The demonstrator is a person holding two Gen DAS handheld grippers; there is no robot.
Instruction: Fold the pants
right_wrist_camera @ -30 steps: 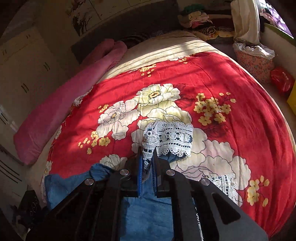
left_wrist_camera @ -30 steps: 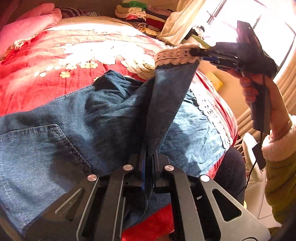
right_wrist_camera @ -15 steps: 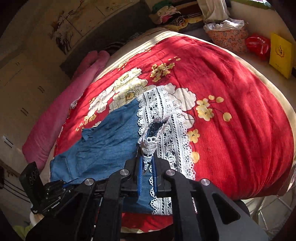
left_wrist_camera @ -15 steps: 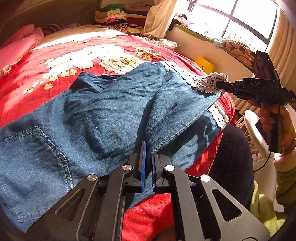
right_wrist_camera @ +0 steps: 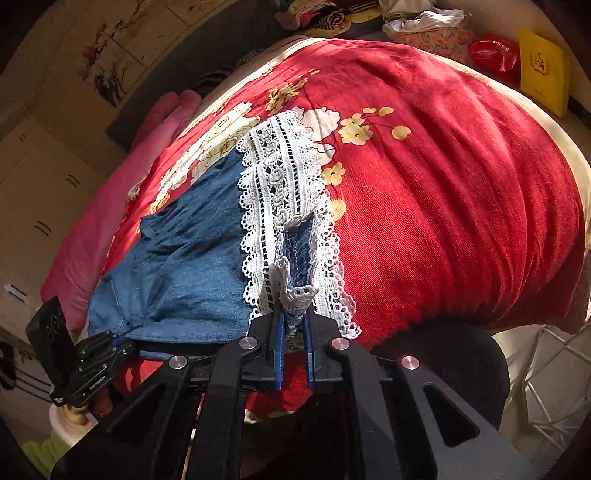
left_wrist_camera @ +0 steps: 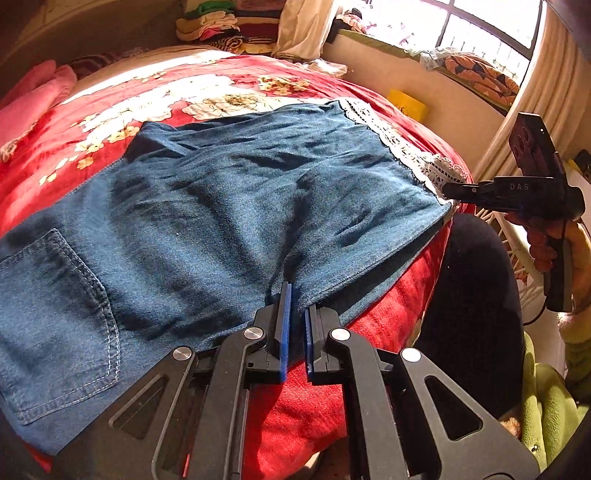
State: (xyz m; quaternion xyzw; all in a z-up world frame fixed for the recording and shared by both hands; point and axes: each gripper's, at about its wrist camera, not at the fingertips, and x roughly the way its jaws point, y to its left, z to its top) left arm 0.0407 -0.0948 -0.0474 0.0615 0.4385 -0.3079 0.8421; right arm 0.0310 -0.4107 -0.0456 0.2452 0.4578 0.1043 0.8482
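Observation:
Blue denim pants with white lace hems lie folded lengthwise on the red floral bedspread. My left gripper is shut on the denim side edge near the bed's front. My right gripper is shut on the lace hem and the bunched denim under it; it also shows in the left wrist view, at the hem corner. My left gripper shows in the right wrist view, at the left. A back pocket faces up at the waist end.
A pink quilt lies along the bed's far side. Folded clothes are stacked beyond the bed. A yellow box and a red bag sit by the wall. A white wire basket stands beside the bed.
Both grippers have lowered the raised pant leg and pulled it toward the bed's front edge. The leg now lies flat over the other leg, lace hems together.

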